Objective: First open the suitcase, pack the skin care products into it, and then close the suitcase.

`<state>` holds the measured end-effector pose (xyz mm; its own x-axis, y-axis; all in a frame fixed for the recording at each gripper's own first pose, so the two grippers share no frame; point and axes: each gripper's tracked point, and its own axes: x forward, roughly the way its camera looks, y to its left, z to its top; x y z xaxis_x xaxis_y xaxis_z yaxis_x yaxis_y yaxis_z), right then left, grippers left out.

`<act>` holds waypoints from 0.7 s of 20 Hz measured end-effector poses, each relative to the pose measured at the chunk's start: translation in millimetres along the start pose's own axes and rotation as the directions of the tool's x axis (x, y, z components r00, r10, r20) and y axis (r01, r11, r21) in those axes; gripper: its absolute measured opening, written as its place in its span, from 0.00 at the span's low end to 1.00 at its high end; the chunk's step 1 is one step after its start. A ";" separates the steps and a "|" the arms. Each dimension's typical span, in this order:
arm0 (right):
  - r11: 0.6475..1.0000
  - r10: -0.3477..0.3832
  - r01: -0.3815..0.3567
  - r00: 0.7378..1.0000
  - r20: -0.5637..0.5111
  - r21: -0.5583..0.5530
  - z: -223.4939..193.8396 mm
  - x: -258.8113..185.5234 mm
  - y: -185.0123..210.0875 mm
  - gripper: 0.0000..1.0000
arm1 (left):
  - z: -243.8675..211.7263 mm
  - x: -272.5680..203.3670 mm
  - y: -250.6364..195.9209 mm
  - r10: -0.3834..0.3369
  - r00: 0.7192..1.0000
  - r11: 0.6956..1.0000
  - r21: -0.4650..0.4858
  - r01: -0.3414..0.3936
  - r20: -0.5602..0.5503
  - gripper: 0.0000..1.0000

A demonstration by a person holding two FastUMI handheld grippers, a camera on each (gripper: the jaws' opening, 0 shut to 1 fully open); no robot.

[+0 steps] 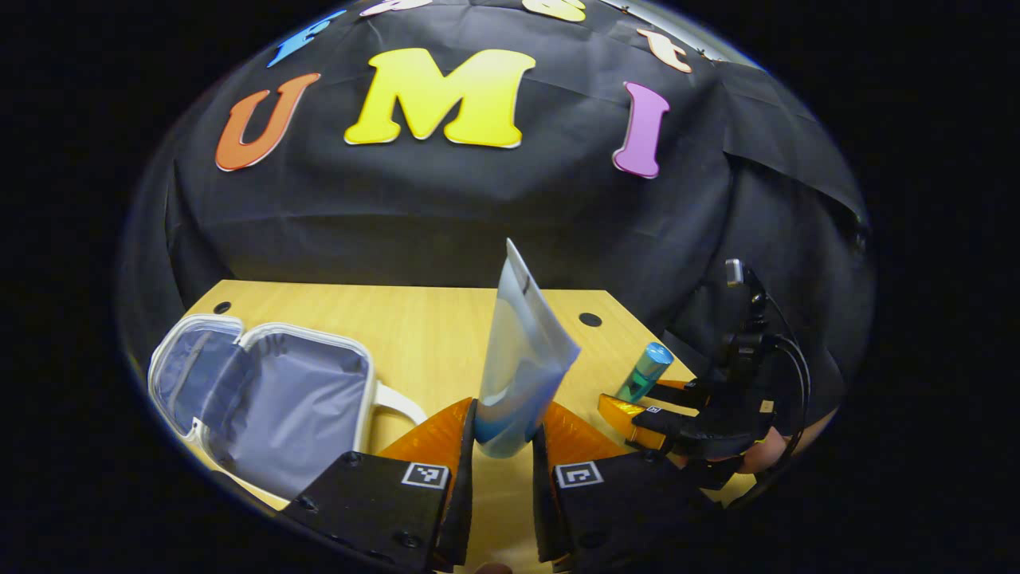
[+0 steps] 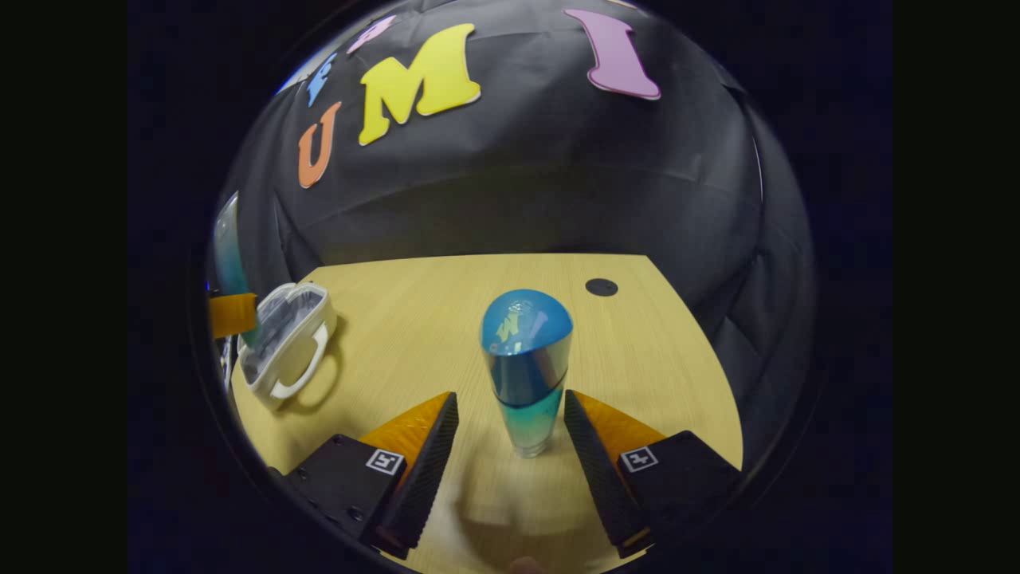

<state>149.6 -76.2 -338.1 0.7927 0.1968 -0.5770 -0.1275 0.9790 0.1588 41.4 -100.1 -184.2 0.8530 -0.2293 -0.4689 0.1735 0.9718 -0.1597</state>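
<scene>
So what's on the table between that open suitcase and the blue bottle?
Only bare table. In the right gripper view, nothing lies between the suitcase and the bottle, which stands between the right gripper's open fingers.

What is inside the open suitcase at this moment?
The suitcase lies open on the table, and only its grey fabric lining shows inside; no skin care product is visible there. The near bottom corner is cut off by the left gripper, which holds the tube.

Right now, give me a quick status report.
Left gripper shut on tube, lifted. Right gripper open around bottle, not gripping. Suitcase open, nothing blocking.
</scene>
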 end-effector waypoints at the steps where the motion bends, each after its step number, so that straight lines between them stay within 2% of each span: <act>1: 1.000 -0.007 0.007 1.000 -0.009 0.014 -2.2 5.3 -0.5 0.75 | 0.1 -6.0 13.7 0.023 1.000 1.000 -0.009 -0.023 -0.004 0.34; 6: 0.996 -0.078 0.079 0.997 -0.024 0.043 -2.1 19.3 -14.1 0.60 | -0.1 -31.0 75.3 0.109 0.994 0.994 -0.028 -0.110 -0.014 0.35; 8: 0.993 -0.105 0.106 0.994 -0.030 0.046 1.0 20.8 -16.3 0.47 | 0.3 -40.4 93.7 0.125 0.992 0.991 -0.036 -0.126 -0.019 0.35; 10: 0.990 -0.142 0.143 0.989 -0.048 0.019 2.7 17.3 -20.1 0.41 | -1.0 -45.6 114.2 0.139 0.990 0.990 -0.020 -0.139 -0.027 0.35; 14: 0.991 -0.134 0.135 0.990 -0.047 0.007 22.8 -35.8 -0.1 0.36 | -16.0 -44.1 158.4 0.149 0.987 0.989 0.017 -0.149 -0.059 0.35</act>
<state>134.8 -84.5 -299.1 0.7735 0.0660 -0.6303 -0.0157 0.9963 0.0850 23.5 63.1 -202.7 0.8386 -0.0843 -0.5382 0.0530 0.9959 -0.0734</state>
